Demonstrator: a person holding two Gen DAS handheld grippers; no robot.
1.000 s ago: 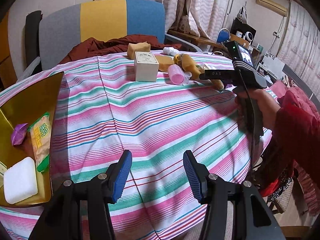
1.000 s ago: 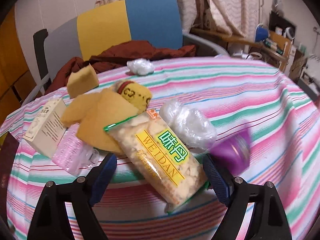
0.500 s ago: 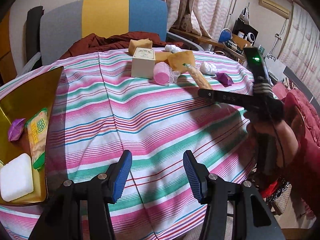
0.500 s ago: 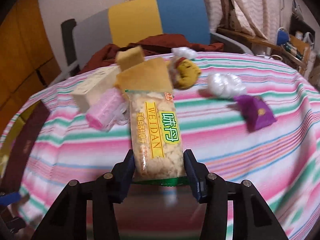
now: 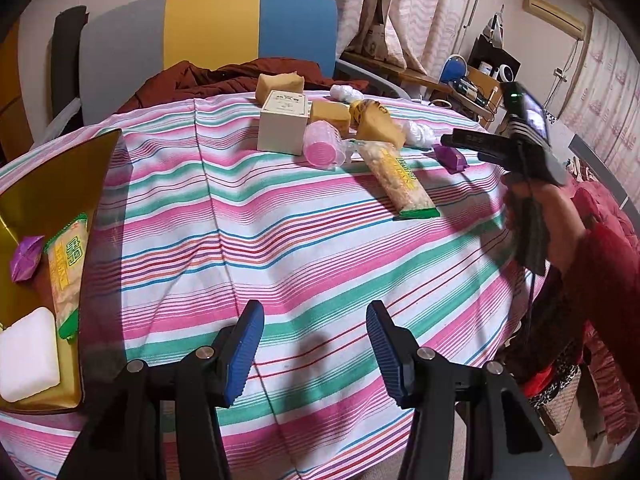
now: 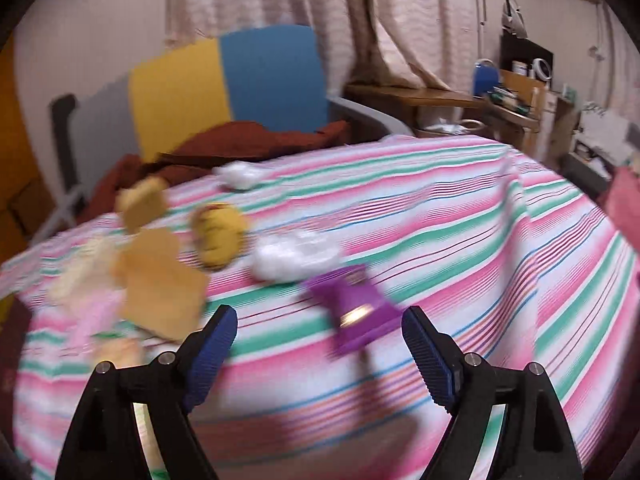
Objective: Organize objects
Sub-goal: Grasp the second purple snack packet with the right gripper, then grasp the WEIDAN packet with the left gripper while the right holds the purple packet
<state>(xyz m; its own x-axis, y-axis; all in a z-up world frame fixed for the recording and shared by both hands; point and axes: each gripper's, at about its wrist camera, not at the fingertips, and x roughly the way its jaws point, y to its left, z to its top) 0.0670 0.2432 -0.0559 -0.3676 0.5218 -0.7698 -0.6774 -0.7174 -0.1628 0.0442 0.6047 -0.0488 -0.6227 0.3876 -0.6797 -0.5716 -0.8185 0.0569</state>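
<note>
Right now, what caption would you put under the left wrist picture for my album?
Open left tool over the striped tablecloth, gold tray beside it, cracker packet lying ahead.

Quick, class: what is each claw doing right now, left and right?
Left claw: open, holding nothing.
Right claw: open, just opened wider, nothing gripped; purple packet lies ahead.

The middle of the table [image 5: 280, 248] lies bare, giving open passage. The far edge is crowded: box [image 5: 283, 128], pink cup [image 5: 322, 148], snack packet [image 5: 400, 178]. A gold tray [image 5: 52, 184] blocks the left.
</note>
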